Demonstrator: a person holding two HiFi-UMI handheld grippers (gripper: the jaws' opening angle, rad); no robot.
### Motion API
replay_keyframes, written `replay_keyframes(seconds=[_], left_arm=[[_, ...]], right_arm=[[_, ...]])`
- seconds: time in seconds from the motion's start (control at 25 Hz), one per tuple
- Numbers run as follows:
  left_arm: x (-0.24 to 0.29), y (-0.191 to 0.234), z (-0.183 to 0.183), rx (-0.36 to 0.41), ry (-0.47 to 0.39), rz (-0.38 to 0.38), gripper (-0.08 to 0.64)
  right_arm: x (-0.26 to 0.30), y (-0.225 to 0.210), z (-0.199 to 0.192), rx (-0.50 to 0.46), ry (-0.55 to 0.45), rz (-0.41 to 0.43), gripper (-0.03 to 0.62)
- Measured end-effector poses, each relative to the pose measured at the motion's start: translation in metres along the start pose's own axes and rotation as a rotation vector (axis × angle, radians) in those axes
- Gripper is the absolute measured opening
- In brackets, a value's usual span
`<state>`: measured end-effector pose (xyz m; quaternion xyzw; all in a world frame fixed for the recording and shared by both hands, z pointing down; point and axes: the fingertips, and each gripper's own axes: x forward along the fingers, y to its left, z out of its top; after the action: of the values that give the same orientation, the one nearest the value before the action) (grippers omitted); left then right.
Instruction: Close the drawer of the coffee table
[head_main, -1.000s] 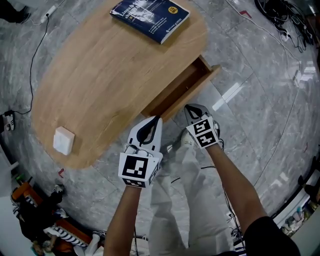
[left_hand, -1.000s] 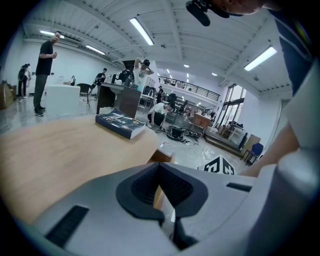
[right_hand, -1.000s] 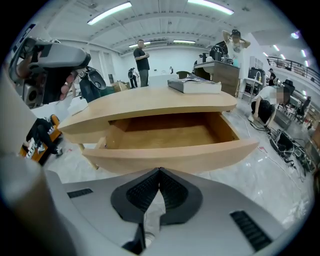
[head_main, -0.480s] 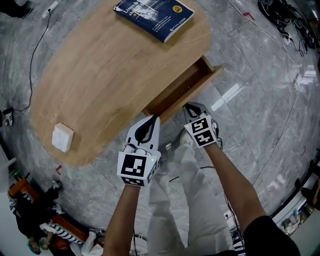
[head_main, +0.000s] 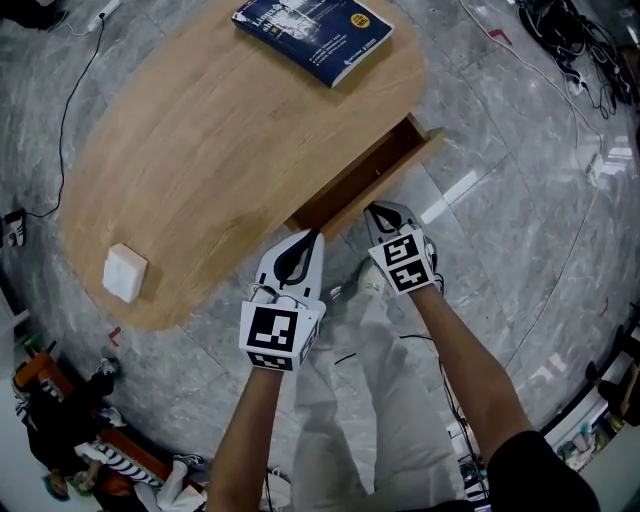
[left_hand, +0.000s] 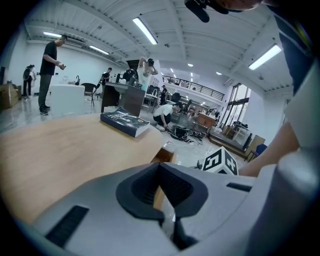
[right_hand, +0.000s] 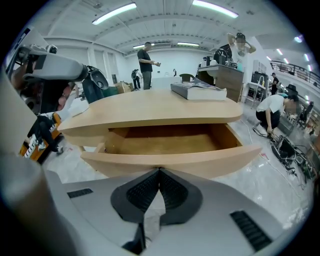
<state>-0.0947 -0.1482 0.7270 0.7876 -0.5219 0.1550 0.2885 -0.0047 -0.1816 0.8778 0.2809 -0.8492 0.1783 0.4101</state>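
Note:
The oval wooden coffee table (head_main: 200, 150) has its drawer (head_main: 372, 172) pulled open on the side facing me. In the right gripper view the drawer's curved front (right_hand: 170, 159) fills the middle, and its inside (right_hand: 165, 140) holds nothing. My right gripper (head_main: 385, 212) is shut, its tip (right_hand: 160, 171) right at the lower edge of the drawer front; contact cannot be told. My left gripper (head_main: 302, 242) is also shut and empty, its tip (left_hand: 160, 166) just off the table edge near the drawer's left end (left_hand: 165, 155).
A blue book (head_main: 312, 28) lies at the far end of the tabletop and a small white box (head_main: 124, 273) near its left end. Cables (head_main: 565, 30) trail over the grey marble floor. My legs (head_main: 350, 380) stand below the grippers. People stand in the background (right_hand: 146, 65).
Almost nothing: the head view has shifted a little, both grippers hold their places by the drawer front, and the drawer stands as far open as before.

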Motion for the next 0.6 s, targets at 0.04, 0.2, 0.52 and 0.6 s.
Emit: replay_keyframes(seconds=[0.04,0.2,0.52,0.6], left_arm=[[0.0,0.0,0.0,-0.001,0.001,0.002,-0.002],[0.001,0.001,-0.002,-0.012,0.001,0.008,-0.002],[-0.002,0.007,-0.006,-0.024,0.006,0.029,-0.002],[-0.002,0.008,-0.007,-0.032,0.006,0.032,-0.002]], right_arm=[[0.001,0.0,0.001,0.0,-0.001,0.001,0.012],[0.004,0.0,0.007,-0.004,-0.004,0.006,0.012],[0.011,-0.002,0.017,-0.02,-0.003,0.015,0.012],[0.012,-0.002,0.019,-0.021,-0.007,0.02,0.012]])
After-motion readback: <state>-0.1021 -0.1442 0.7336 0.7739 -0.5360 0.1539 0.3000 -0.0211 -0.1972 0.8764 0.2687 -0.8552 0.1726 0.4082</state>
